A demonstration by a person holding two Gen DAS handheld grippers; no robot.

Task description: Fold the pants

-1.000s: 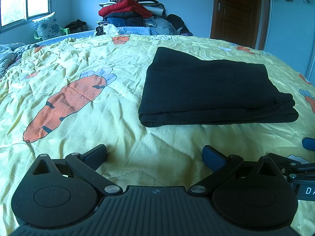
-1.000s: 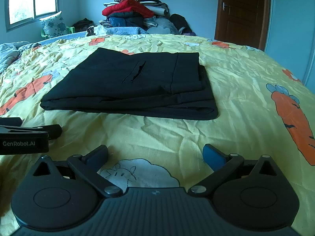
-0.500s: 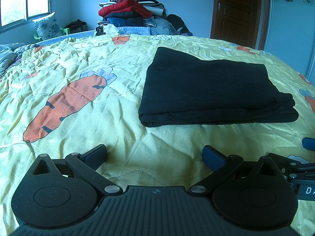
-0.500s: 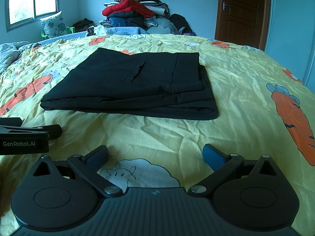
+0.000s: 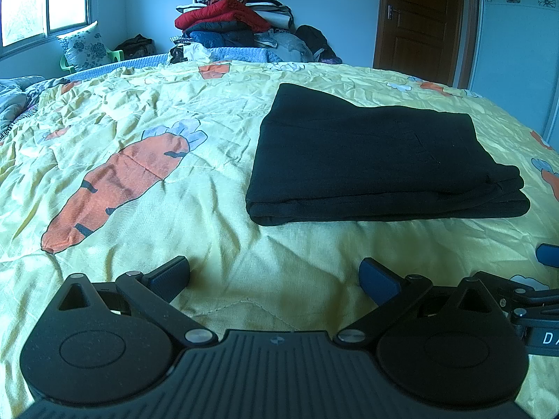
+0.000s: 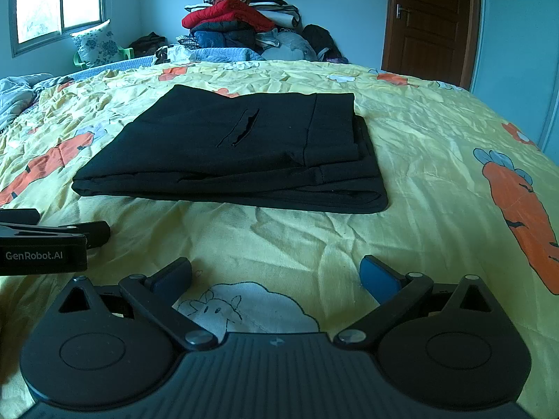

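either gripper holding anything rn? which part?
Nothing. Left gripper and right gripper are both open and empty, short of the folded black pants.

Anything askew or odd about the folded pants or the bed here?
Mostly tidy. The black pants lie folded flat on the bedspread, but the layers are slightly offset at the right edge, and a pocket slit gapes open on top. Both grippers sit open, clear of them.

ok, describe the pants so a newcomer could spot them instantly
Start at the yellow carrot-print bedspread covering the bed. In its middle lie the black pants, folded into a flat rectangle. They are the only dark item on the spread, unlike the heaped clothes pile at the far wall.
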